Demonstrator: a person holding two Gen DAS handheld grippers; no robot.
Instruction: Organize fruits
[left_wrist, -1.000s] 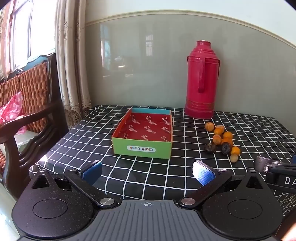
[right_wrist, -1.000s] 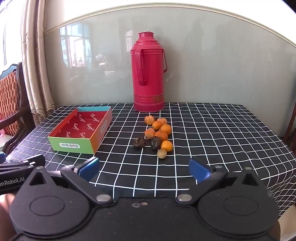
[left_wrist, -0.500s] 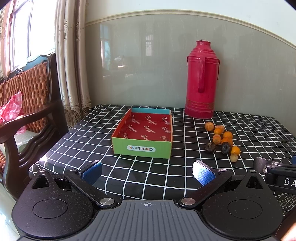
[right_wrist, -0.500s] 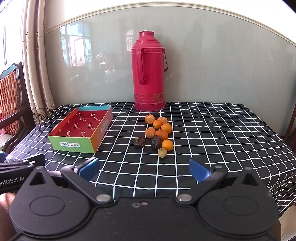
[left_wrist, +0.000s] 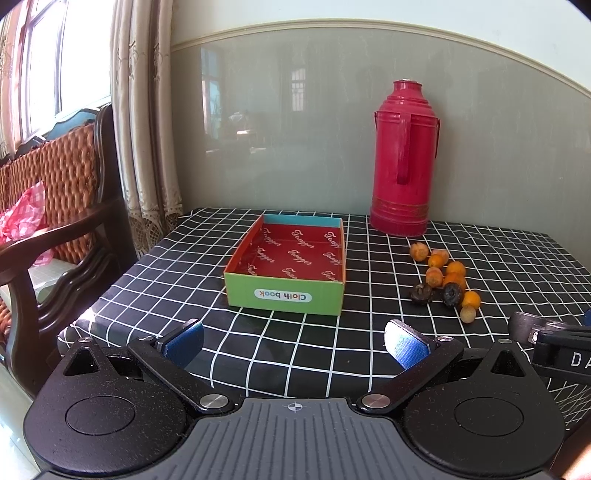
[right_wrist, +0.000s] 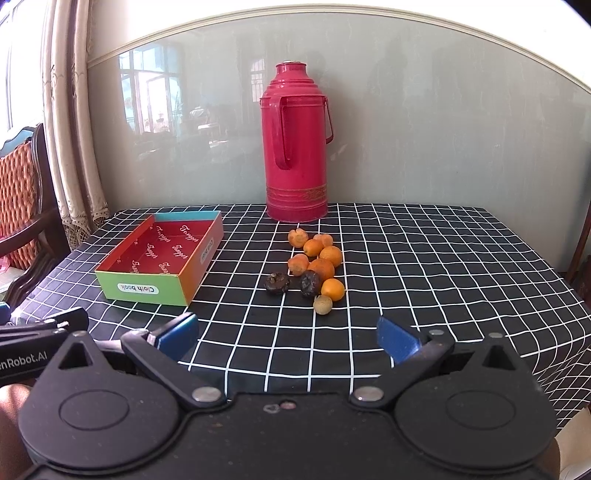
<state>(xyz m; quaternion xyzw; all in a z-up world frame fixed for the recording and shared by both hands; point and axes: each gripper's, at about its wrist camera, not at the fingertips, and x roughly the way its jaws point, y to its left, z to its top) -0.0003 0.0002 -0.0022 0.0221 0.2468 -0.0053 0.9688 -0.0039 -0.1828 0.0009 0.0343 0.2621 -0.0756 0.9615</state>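
We note the table (right_wrist: 443, 258) first, draped in a black cloth with a white grid, set against a pale green wall. At its left side a wooden chair (left_wrist: 66, 236) with an orange woven back stands by a lace curtain (left_wrist: 147, 110). At the far edge of the table, close to the wall, a tall red thermos flask (right_wrist: 297, 147) stands upright.

Next in size, the open cardboard box (left_wrist: 286, 269) — green front wall marked "Cloth book", red printed lining, nothing inside it. It sits left of centre on the cloth, well apart from both grippers.

The fruits (right_wrist: 314, 258) lie in a loose cluster on the cloth to the right of the box and in front of the flask: several small orange ones, two dark shrivelled ones (right_wrist: 277, 283) at the near side, and one small pale round one (right_wrist: 323, 305) nearest us. None is in the box.

The left gripper (left_wrist: 293, 343) hovers at the near edge of the table, facing the box. We see its blue pads (left_wrist: 405, 347) spread wide apart — nothing between them, nothing touched.

The right gripper (right_wrist: 286, 336) hovers at the near edge too, facing the fruit cluster. Its fingers (right_wrist: 177, 332) are likewise splayed wide, holding nothing and clear of the cloth. Each gripper shows at the edge of the other's view, side by side.
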